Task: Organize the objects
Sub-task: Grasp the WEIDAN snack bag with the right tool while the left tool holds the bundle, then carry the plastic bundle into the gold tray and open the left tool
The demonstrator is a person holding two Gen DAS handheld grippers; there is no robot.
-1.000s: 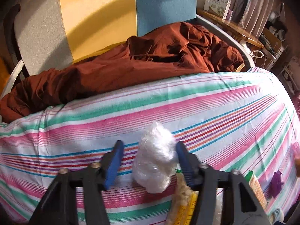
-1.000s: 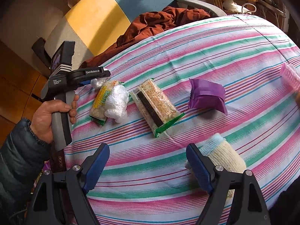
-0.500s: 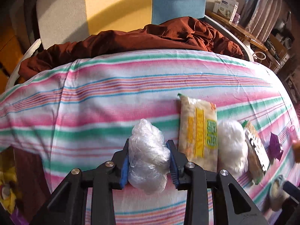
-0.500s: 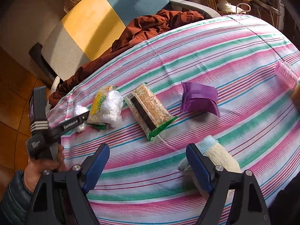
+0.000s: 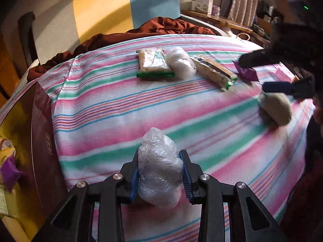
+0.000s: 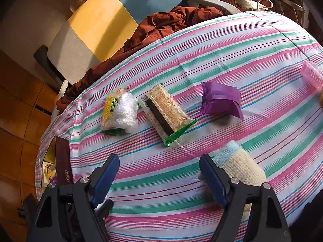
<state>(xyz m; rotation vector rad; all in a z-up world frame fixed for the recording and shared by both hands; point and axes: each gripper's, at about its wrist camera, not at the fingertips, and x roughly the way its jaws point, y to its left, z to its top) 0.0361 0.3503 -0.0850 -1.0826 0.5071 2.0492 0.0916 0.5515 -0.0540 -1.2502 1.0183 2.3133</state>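
Observation:
My left gripper (image 5: 160, 161) is shut on a crumpled clear plastic wad (image 5: 157, 147), held above the striped cloth near its left edge. My right gripper (image 6: 159, 161) hovers over the cloth with its jaws closing and nothing between them. A rolled cream sock (image 6: 240, 167) lies just outside its right finger. Further back lie a yellow-green snack pack (image 6: 110, 111) with a second plastic wad (image 6: 126, 113) on it, a cracker pack (image 6: 167, 113) and a purple pouch (image 6: 221, 100).
A box with a dark red flap (image 5: 43, 131) and yellow inside (image 5: 18, 121) stands open off the table's left edge, with packets in it. A pink ribbed thing (image 6: 311, 75) lies far right. Brown fabric (image 6: 165, 24) is heaped on a chair behind the striped table (image 6: 222, 46).
My left gripper closed on the plastic wad and carried it leftward to the table's edge, bringing the box into view. The hand holding it has left the right wrist view.

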